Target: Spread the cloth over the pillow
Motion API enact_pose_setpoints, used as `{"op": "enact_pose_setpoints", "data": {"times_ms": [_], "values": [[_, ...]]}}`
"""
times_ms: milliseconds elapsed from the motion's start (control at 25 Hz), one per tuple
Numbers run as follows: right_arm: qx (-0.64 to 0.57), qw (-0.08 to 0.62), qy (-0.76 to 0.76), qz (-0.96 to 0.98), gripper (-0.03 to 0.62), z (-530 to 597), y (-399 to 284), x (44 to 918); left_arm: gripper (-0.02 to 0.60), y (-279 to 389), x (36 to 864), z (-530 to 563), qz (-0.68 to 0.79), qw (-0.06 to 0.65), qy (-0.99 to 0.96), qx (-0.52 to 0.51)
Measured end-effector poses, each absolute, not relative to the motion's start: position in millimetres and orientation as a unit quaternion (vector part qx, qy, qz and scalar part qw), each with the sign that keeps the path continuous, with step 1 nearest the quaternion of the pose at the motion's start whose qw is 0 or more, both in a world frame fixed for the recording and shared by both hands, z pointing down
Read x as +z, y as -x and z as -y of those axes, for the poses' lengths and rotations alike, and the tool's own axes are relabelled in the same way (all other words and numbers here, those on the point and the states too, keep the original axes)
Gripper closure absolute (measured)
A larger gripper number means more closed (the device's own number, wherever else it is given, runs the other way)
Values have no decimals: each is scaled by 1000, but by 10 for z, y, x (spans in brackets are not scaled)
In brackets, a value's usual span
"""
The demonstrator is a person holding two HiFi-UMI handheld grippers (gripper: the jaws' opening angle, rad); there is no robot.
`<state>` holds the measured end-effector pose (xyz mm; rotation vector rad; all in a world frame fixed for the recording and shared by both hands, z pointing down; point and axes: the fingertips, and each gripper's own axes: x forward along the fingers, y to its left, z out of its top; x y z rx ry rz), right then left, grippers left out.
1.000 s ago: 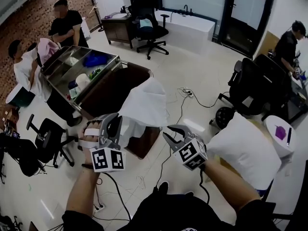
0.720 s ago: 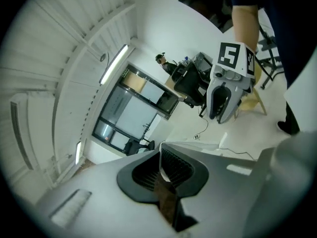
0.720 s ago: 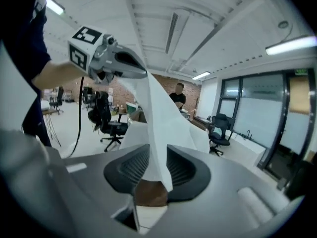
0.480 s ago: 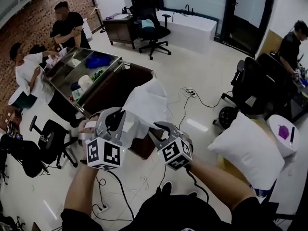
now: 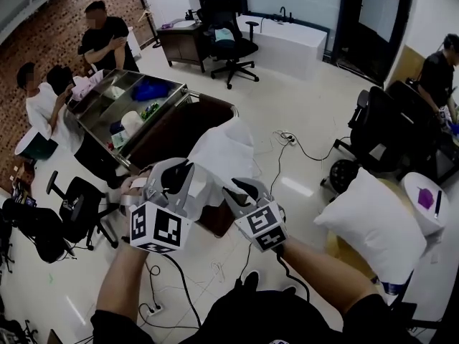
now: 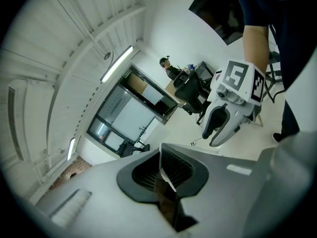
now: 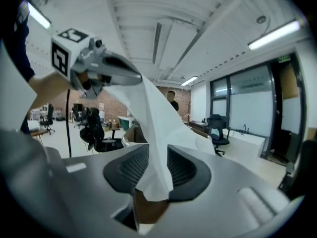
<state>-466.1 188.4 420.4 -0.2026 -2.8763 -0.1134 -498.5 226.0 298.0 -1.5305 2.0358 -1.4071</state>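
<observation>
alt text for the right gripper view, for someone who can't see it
A white cloth hangs from the shut left gripper at upper left and drapes down between the right gripper's jaws, which stand apart and have just been opening. Far behind stand a person and an office chair.

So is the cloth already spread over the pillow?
No, the cloth hangs from the left tool, well apart from the pillow.

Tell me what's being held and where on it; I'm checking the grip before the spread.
The left gripper is shut on an edge of the cloth. The right gripper has just been opening its jaws; the cloth hangs between them, ungripped.
</observation>
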Motion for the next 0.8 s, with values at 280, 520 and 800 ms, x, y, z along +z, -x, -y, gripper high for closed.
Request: {"op": "enact_pose_setpoints", "data": {"times_ms": [280, 520, 800], "values": [[-108, 71, 87, 988, 480, -2262, 4577, 3792, 581, 4962, 3040, -2240, -692, 104, 537, -471], [-130, 103, 69, 984, 482, -2258, 4760, 3941, 581, 4928, 3011, -2233, -684, 109, 545, -473], [-165, 134, 25, 977, 482, -2077, 5007, 4116, 581, 4826, 3061, -2221, -671, 108, 560, -474]]}}
